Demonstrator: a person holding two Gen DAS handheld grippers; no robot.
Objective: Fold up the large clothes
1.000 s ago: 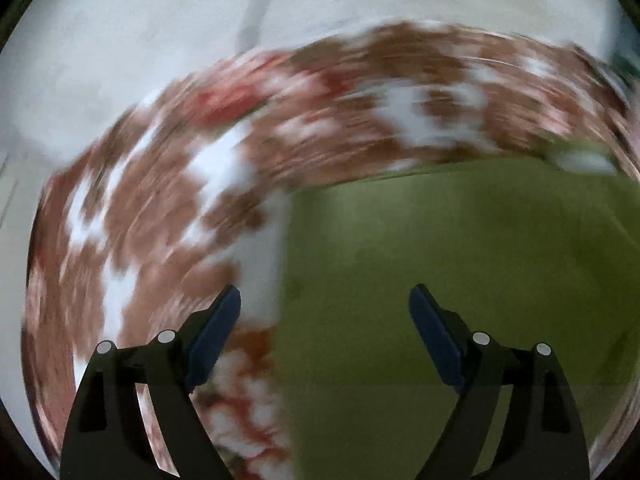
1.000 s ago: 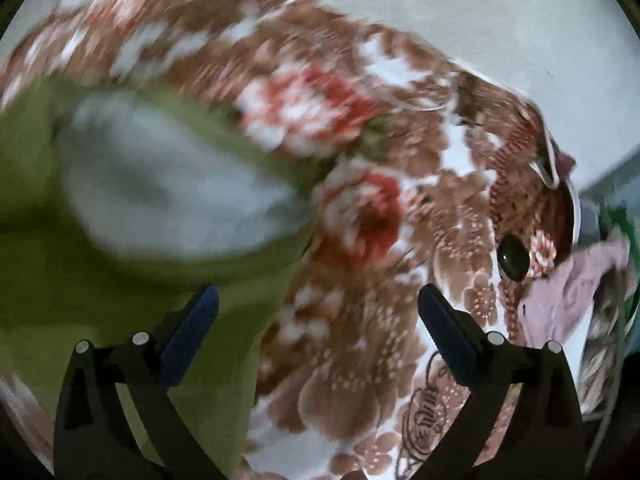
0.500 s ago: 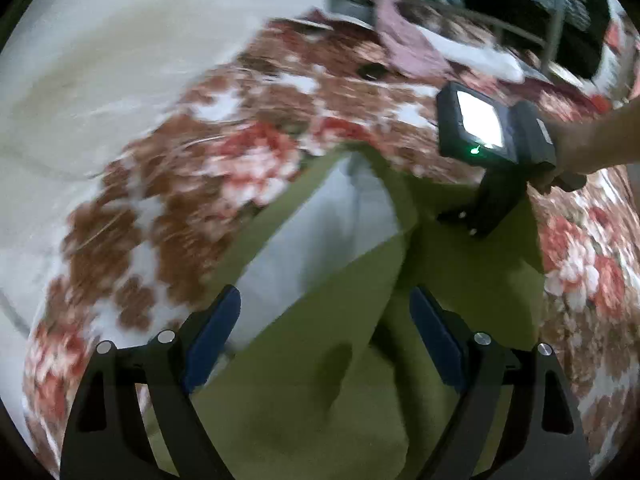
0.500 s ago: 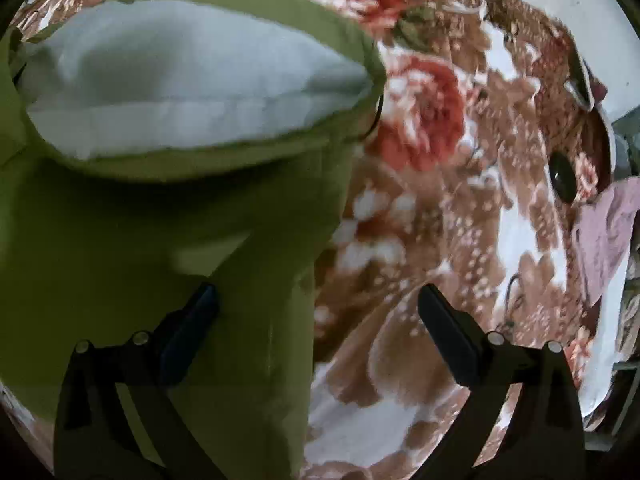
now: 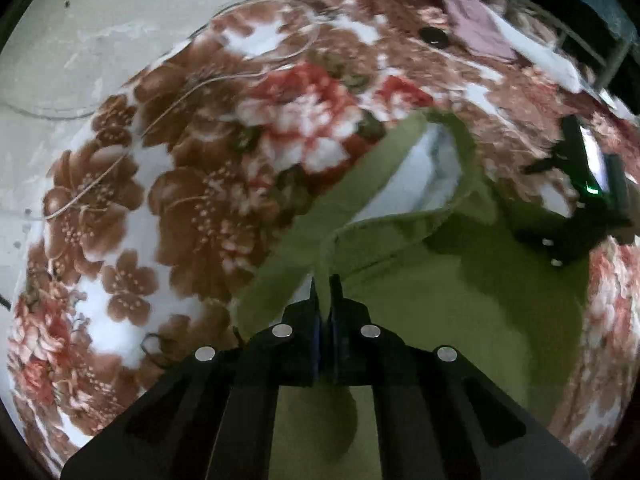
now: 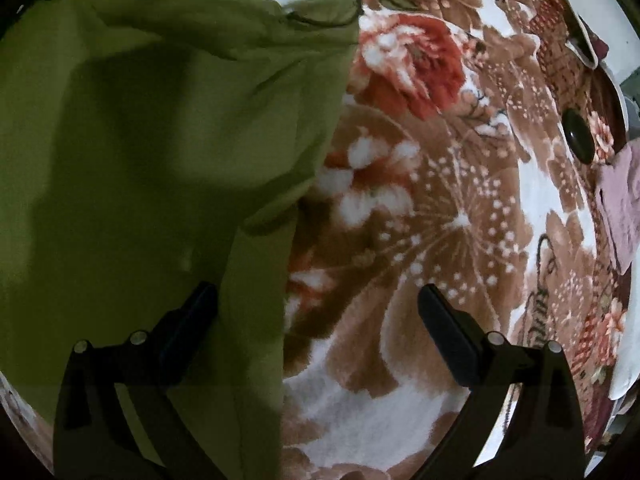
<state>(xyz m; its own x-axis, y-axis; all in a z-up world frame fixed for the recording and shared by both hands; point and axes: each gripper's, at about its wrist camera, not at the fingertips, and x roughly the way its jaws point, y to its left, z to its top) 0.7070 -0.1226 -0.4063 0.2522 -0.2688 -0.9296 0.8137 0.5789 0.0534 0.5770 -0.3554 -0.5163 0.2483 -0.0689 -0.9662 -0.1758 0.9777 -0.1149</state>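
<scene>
An olive-green garment (image 5: pixel 432 312) with a white lining (image 5: pixel 424 176) at its hood or collar lies on a floral brown, red and white blanket (image 5: pixel 192 208). My left gripper (image 5: pixel 325 286) is shut on a green fold of the garment at the collar edge. The garment also shows in the right wrist view (image 6: pixel 152 152), filling the left half. My right gripper (image 6: pixel 318 308) is open, low over the garment's right edge, its left finger (image 6: pixel 192 320) over green cloth and its right finger (image 6: pixel 448 336) over the blanket. The right gripper's body shows in the left wrist view (image 5: pixel 576 200).
A pink cloth (image 6: pixel 624 200) and a small dark round object (image 6: pixel 578 136) lie on the blanket's far side. A thin cord (image 5: pixel 192 92) runs over the blanket near a pale wall or floor (image 5: pixel 80 32). Dark furniture (image 5: pixel 580 8) stands beyond.
My left gripper has gone from open to shut on the garment's collar edge. Both grippers have moved lower and closer to the cloth.
</scene>
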